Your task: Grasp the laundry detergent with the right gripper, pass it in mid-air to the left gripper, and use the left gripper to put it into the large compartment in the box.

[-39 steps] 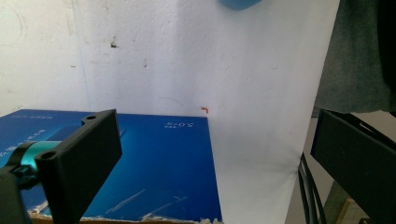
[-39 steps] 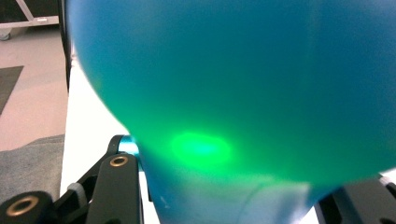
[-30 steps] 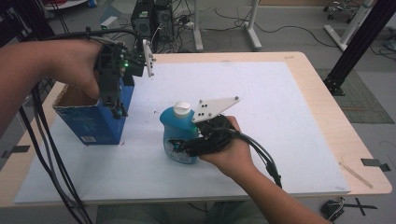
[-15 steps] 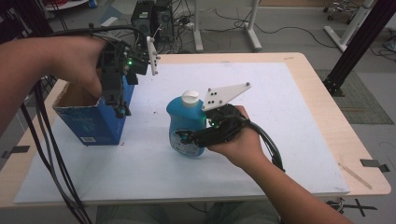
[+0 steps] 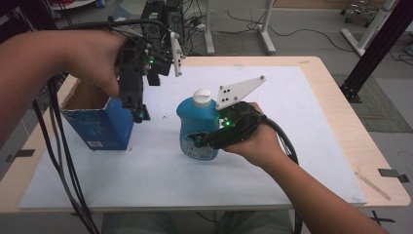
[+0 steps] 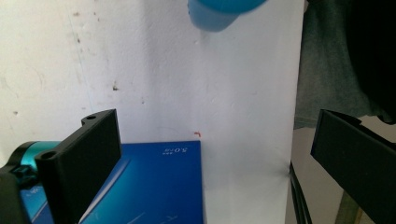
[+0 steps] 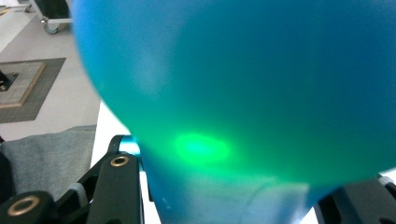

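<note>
Lifted since earlier frame: blue bottle, clamped in right gripper, now clear of white mat, upright. Left gripper raised over blue box, jaws wide apart, holding nothing.

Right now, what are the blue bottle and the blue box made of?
Blue bottle: looks like smooth plastic, translucent, since a green light glows through it in the right gripper view; white cap. Blue box: likely cardboard, printed glossy blue outside, raw brown at the open rim.
</note>
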Tool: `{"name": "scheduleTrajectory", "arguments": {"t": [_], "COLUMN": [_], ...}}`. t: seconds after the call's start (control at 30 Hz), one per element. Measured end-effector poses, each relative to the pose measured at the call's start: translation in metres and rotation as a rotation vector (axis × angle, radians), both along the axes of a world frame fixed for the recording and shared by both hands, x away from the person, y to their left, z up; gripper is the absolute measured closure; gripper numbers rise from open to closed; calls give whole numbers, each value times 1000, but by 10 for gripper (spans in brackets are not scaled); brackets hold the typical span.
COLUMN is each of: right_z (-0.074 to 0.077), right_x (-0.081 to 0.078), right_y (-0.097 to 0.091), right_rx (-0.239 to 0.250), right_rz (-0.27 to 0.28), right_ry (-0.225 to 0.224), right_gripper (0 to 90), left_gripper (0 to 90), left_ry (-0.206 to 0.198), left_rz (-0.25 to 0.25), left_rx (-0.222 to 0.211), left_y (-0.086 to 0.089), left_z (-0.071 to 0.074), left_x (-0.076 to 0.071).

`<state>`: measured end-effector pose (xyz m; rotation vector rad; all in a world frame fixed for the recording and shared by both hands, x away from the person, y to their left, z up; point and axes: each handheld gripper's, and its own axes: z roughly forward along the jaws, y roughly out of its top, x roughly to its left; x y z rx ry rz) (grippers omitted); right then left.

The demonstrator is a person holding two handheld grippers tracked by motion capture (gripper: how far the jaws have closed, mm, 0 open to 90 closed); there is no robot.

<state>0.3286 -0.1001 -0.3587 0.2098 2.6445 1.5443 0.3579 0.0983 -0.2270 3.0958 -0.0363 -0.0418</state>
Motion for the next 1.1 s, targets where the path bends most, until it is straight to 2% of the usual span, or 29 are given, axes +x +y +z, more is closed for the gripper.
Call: {"name": "scheduleTrajectory", "arguments": {"t": [0.43, 0.93, 1.1], "right_z": [6, 5, 4], "right_x": [4, 5, 6], "right_y": [11, 25, 27], "right_rx": [-19, -26, -26], "right_rz": [95, 157, 161], "right_ry": [-10, -9, -4], "right_gripper": [467, 466, 466], "left_gripper": [17, 17, 17], "left_ry": [7, 23, 31], "left_rz": [-21, -6, -1], "left_rx": [-3, -7, -7], "left_y": [-11, -21, -23], "left_z": [4, 2, 1], "left_x": [-4, -4, -5]}}
